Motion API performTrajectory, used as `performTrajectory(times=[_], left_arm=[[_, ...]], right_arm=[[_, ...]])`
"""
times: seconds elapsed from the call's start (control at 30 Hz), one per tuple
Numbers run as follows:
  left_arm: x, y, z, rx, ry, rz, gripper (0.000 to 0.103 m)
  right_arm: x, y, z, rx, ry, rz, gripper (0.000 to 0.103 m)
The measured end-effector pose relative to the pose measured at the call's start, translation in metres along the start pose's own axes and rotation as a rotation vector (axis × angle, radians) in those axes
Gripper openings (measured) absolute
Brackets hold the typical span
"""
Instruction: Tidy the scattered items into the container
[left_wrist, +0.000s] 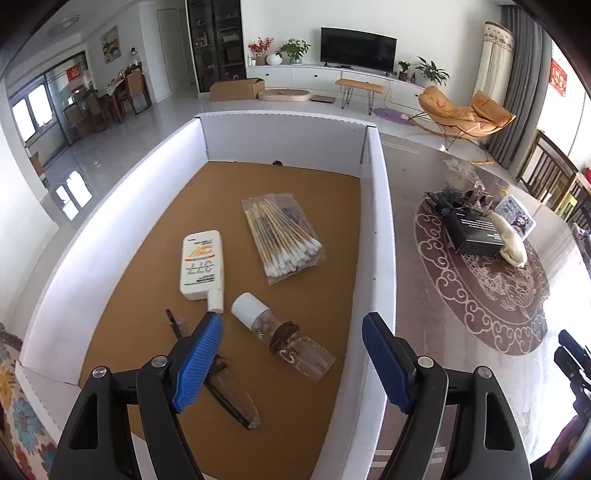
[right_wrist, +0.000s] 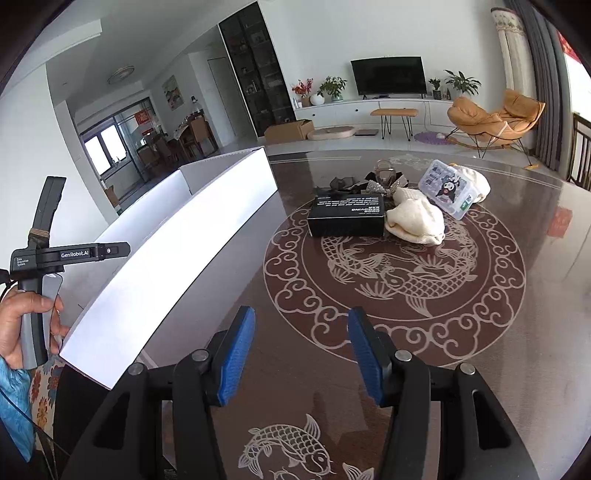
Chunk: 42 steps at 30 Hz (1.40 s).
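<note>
A white-walled box (left_wrist: 380, 206) with a brown cardboard floor holds a white tube (left_wrist: 201, 266), a bag of cotton swabs (left_wrist: 284, 240), a clear bottle with a white cap (left_wrist: 284, 339) and a clear pointed sleeve with a dark item inside (left_wrist: 229, 395). My left gripper (left_wrist: 291, 362) hangs open above them, holding nothing. On the patterned table lie a black box (right_wrist: 347, 216), a cream cloth (right_wrist: 415, 221), a clear cartoon-printed case (right_wrist: 447, 188) and dark shiny bits (right_wrist: 369, 184). My right gripper (right_wrist: 301, 354) is open and empty, well short of them. The box's outer wall (right_wrist: 177, 269) stands to its left.
A hand (right_wrist: 22, 332) holds the left gripper's handle at the left edge of the right wrist view. The dark table (right_wrist: 406, 295) with fish and cloud patterns spreads between the right gripper and the pile. A flowered cushion (left_wrist: 18, 406) lies beside the box.
</note>
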<state>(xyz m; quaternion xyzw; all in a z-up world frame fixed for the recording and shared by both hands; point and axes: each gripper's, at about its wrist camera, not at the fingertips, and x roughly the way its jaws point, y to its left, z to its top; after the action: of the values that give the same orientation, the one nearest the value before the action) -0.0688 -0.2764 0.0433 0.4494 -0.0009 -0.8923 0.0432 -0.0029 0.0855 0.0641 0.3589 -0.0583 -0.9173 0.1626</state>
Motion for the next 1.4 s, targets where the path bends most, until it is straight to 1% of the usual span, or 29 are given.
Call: performTrajectory(times=[0.03, 0.1, 0.13, 0.2, 0.27, 0.3, 0.33, 0.37, 0.43, 0.5, 0.6, 0.7, 0.8, 0.9, 0.93, 1.07, 1.17, 1.3, 1.4], left_arm=[[-0.008, 0.0, -0.001, -0.003, -0.028, 0.025, 0.077], [-0.032, -0.01, -0.003, 0.031, -0.104, 0.07, 0.077], [-0.046, -0.02, -0.004, 0.056, -0.141, 0.072, 0.077], [-0.075, -0.047, -0.007, 0.118, -0.214, 0.053, 0.077], [-0.098, -0.081, -0.014, 0.183, -0.271, 0.007, 0.085], [-0.104, -0.099, -0.018, 0.209, -0.283, -0.024, 0.1], [-0.106, -0.118, -0.023, 0.23, -0.281, -0.06, 0.103], [-0.104, -0.136, -0.029, 0.247, -0.264, -0.099, 0.103], [-0.087, -0.171, -0.042, 0.275, -0.201, -0.176, 0.103], [-0.061, -0.206, -0.056, 0.3, -0.134, -0.233, 0.103], [-0.024, -0.245, -0.069, 0.301, -0.096, -0.288, 0.103], [0.004, -0.27, -0.072, 0.258, -0.057, -0.327, 0.103], [0.02, -0.282, -0.071, 0.231, -0.051, -0.328, 0.103], [0.03, -0.289, -0.069, 0.241, -0.051, -0.305, 0.103], [0.032, -0.29, -0.07, 0.246, -0.052, -0.296, 0.103], [0.039, -0.288, -0.07, 0.249, -0.044, -0.283, 0.103], [0.046, -0.286, -0.074, 0.241, -0.025, -0.275, 0.103], [0.048, -0.28, -0.073, 0.205, -0.019, -0.286, 0.103], [0.052, -0.278, -0.074, 0.189, 0.005, -0.295, 0.103]], right_arm=[[-0.005, -0.004, -0.003, -0.014, -0.011, -0.021, 0.054], [-0.014, -0.014, -0.011, -0.038, -0.025, -0.076, 0.054], [-0.016, -0.022, -0.015, -0.043, -0.028, -0.105, 0.054], [-0.017, -0.043, -0.023, -0.029, -0.013, -0.161, 0.054], [-0.018, -0.07, -0.031, 0.019, 0.009, -0.204, 0.054], [-0.019, -0.084, -0.035, 0.05, 0.016, -0.221, 0.054], [-0.02, -0.096, -0.038, 0.081, 0.019, -0.232, 0.054], [-0.021, -0.107, -0.041, 0.11, 0.021, -0.238, 0.054], [-0.023, -0.125, -0.044, 0.15, 0.026, -0.239, 0.054], [-0.025, -0.134, -0.045, 0.156, 0.026, -0.245, 0.054], [-0.025, -0.142, -0.046, 0.144, 0.035, -0.251, 0.054], [-0.021, -0.145, -0.046, 0.151, 0.058, -0.253, 0.054], [-0.015, -0.147, -0.048, 0.153, 0.08, -0.262, 0.054], [-0.007, -0.148, -0.049, 0.156, 0.108, -0.278, 0.054], [-0.007, -0.146, -0.048, 0.147, 0.104, -0.286, 0.054], [-0.003, -0.139, -0.047, 0.119, 0.118, -0.3, 0.054], [-0.003, -0.137, -0.048, 0.106, 0.125, -0.312, 0.054], [-0.002, -0.136, -0.048, 0.104, 0.128, -0.315, 0.054], [-0.002, -0.134, -0.048, 0.094, 0.133, -0.326, 0.054]])
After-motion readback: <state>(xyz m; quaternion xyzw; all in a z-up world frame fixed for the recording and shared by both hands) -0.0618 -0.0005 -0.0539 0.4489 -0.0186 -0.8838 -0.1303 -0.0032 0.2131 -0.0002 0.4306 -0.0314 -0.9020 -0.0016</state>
